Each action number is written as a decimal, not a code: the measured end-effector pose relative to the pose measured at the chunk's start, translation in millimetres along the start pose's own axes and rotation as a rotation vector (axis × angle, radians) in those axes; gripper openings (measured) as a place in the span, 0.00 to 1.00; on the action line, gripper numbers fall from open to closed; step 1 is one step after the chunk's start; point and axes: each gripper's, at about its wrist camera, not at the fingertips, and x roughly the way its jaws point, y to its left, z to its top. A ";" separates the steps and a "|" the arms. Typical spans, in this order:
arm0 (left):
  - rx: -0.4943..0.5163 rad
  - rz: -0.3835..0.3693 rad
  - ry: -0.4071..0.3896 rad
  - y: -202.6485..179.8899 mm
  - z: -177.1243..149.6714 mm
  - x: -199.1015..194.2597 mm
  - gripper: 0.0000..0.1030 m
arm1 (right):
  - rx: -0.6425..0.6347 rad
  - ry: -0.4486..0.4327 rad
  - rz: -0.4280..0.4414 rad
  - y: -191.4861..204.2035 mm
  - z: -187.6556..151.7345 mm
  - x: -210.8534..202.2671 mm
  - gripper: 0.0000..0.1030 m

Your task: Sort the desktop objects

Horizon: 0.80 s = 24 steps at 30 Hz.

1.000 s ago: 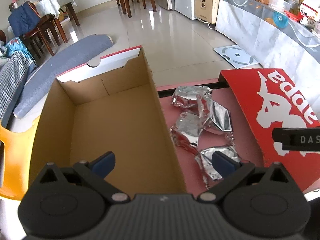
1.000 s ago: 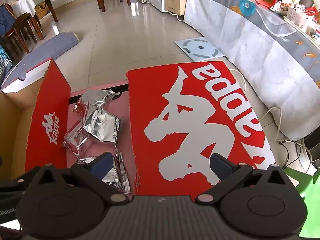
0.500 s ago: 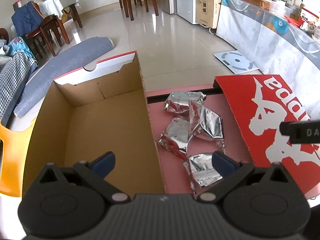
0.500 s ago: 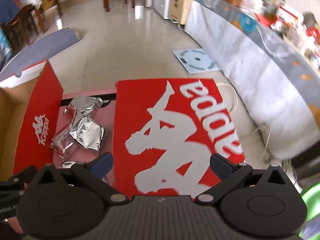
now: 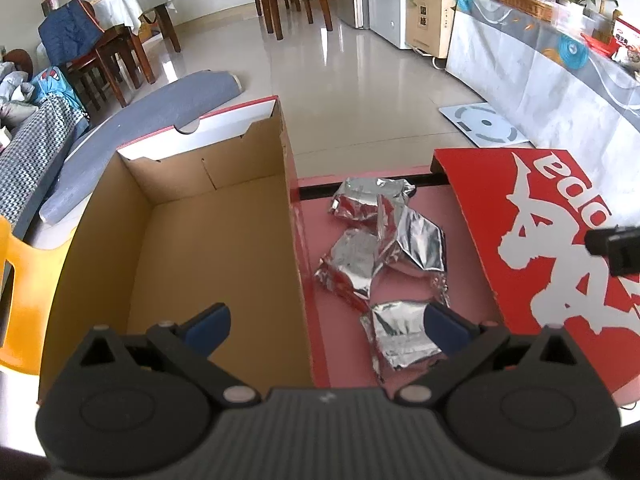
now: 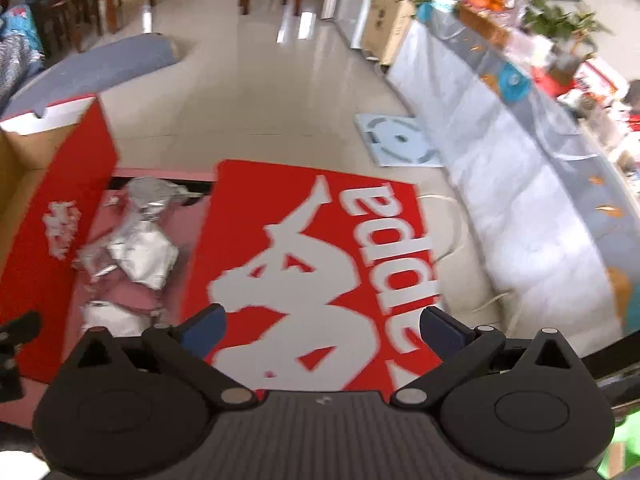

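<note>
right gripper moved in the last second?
Yes. In the right wrist view the red lid and floor scale sit lower and left of before, and the frame is blurred, so the right gripper is swinging right and up.

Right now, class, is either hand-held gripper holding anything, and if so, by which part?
Nothing is held. The left hand-held gripper and the right hand-held gripper both stand open, with nothing between their fingers; the foil packets lie untouched.

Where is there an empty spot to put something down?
The open brown cardboard box has a bare floor between its walls. The flat red printed lid is bare on top. The pink strip between them is crowded with crinkled silver foil packets.
</note>
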 end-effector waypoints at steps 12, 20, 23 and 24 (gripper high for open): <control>-0.033 -0.016 0.023 -24.1 -15.7 -12.6 1.00 | 0.056 0.022 -0.005 -19.0 -5.0 3.2 1.00; -0.018 -0.024 0.023 -46.7 -29.1 -28.4 1.00 | 0.068 0.040 0.008 -31.1 -18.7 3.0 1.00; 0.005 -0.016 0.028 -56.7 -37.4 -34.8 1.00 | 0.072 0.046 0.011 -35.7 -22.4 2.5 1.00; 0.013 -0.015 0.030 -59.9 -40.1 -36.9 1.00 | 0.074 0.044 0.012 -36.8 -23.4 1.9 1.00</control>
